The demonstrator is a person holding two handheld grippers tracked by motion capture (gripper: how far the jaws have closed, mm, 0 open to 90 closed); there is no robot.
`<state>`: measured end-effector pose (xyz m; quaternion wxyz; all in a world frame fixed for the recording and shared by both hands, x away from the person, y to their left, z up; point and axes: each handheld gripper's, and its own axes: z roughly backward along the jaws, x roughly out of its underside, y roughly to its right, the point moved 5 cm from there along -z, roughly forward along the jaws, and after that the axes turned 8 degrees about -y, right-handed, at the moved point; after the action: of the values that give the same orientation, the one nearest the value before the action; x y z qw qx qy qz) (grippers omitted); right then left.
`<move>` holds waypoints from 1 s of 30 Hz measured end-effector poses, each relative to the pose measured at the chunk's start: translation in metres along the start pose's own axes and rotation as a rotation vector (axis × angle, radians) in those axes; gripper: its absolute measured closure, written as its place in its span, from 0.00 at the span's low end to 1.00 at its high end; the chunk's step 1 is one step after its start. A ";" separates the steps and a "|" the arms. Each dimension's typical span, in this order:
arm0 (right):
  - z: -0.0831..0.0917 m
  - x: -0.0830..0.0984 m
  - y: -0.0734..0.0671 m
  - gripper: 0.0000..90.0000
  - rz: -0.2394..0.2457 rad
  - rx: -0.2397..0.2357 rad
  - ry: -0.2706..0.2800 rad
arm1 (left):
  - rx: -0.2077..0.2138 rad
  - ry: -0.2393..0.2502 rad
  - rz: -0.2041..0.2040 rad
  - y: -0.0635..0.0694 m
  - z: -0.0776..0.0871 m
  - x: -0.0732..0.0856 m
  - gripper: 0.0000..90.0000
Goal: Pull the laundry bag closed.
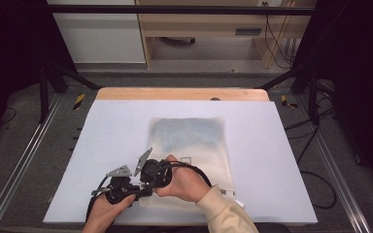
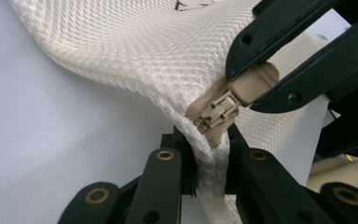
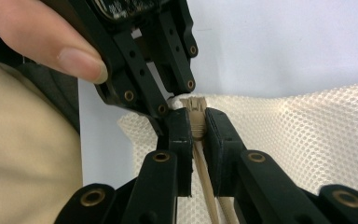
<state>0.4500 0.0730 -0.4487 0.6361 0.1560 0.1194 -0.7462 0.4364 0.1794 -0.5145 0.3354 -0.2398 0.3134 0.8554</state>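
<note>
One mesh bag is laid flat near the middle of the white counter, with bare counter left open on every side; its near corner is lifted at the counter's near edge. The bag's edge is pinched by the closed jaws of the left gripper. One beige zipper pull is clamped in the closed jaws of the right gripper. Two grippers are counted, just beside each other. The fabric is woven in a fine, soft, cream honeycomb net.
</note>
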 end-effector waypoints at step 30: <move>-0.003 0.017 0.001 0.91 -0.012 0.008 -0.035 | -0.014 -0.001 -0.018 0.003 0.002 -0.001 0.93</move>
<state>0.4488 0.0584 -0.4579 0.6332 0.1446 0.1060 -0.7530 0.4344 0.1782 -0.5112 0.3418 -0.2447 0.3051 0.8545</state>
